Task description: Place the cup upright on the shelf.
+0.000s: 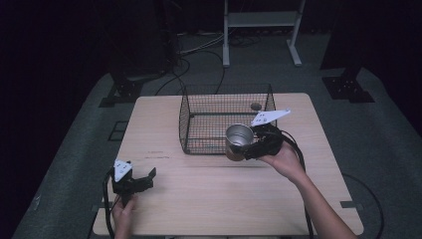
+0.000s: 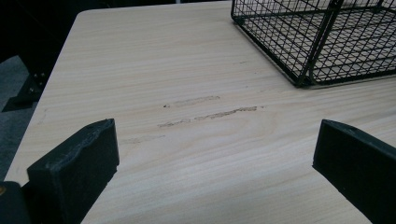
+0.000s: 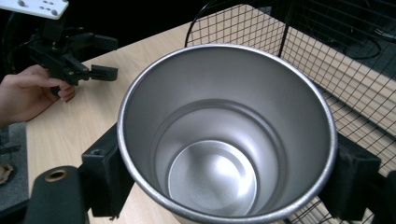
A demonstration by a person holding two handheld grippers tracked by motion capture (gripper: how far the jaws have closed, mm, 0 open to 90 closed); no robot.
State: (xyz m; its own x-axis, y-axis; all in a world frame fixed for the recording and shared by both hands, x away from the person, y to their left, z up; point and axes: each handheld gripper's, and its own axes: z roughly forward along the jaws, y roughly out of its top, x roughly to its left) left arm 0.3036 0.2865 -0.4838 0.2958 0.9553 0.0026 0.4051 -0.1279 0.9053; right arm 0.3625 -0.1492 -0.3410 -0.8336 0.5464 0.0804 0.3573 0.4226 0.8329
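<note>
One wooden table [image 1: 199,199] carries one black wire basket [image 1: 199,127], which stands toward the table's far edge with its open top facing up. One round hole [image 1: 256,106] is visible in the tabletop behind the basket's far wall.

One metal cup [image 1: 238,141] is present. It is clamped by the right gripper [image 1: 256,144], one jaw on each side of the cup wall just below the rim. The cup is upright, mouth up, and sits at the basket's near right corner; from the high view it appears to be raised off the table, though whether it is over the basket's rim or just outside cannot be determined. In the right gripper view the cup's interior [image 3: 212,179] is bare, and the basket mesh lies directly beyond and to the right.

The left gripper [image 1: 144,180] is held low over the near left part of the table, well apart from the basket. Its two jaws stand wide apart with nothing between them. In the left gripper view, bare tabletop with faint scuff marks [image 2: 208,114] lies between the jaws, and one basket corner [image 2: 303,79] appears at upper right.

Two hands are visible: left hand [image 1: 122,211], right hand [image 1: 283,160].
</note>
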